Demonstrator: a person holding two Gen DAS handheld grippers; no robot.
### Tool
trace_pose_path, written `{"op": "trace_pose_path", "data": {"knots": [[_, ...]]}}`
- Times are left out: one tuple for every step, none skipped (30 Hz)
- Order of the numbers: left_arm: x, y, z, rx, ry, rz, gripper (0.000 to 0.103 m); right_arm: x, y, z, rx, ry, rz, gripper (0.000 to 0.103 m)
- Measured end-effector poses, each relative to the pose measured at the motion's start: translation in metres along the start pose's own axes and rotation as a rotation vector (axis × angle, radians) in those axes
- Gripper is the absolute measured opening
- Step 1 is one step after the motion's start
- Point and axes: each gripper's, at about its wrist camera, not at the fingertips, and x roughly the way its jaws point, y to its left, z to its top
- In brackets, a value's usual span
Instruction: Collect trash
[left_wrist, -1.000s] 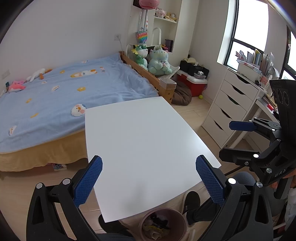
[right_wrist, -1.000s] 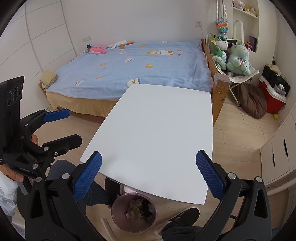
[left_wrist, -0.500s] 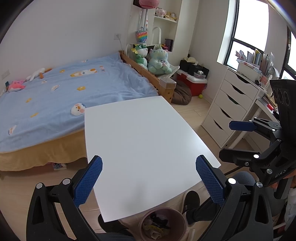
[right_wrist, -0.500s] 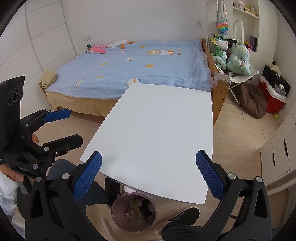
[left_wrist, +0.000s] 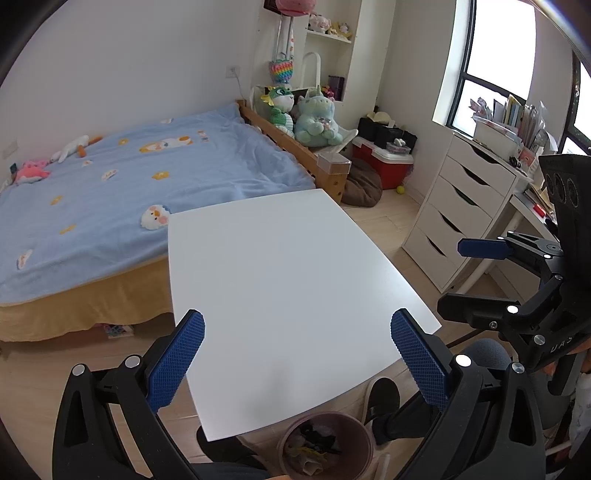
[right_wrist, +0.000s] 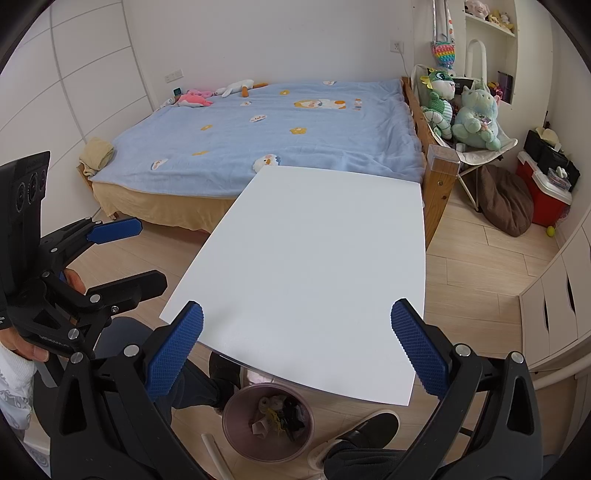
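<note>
Left gripper: fingers wide apart, holding nothing.
Right gripper: fingers wide apart, holding nothing.
Surface: white, mid-frame.
Bin: bottom centre, trash inside.

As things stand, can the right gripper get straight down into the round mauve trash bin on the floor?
Probably yes. The right gripper is open and empty above the white table's near edge. The mauve trash bin pokes out from under that edge, so most of its mouth looks uncovered; the tabletop only overhangs its far rim.
</note>
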Motion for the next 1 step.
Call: {"op": "trace_pose_path", "data": {"knots": [[0.0002,0.0002,0.0003,0.002,0.001,-0.001,0.097,0.0000,0.0000,0.0001,0.000,0.000,0.000,0.100]]}}
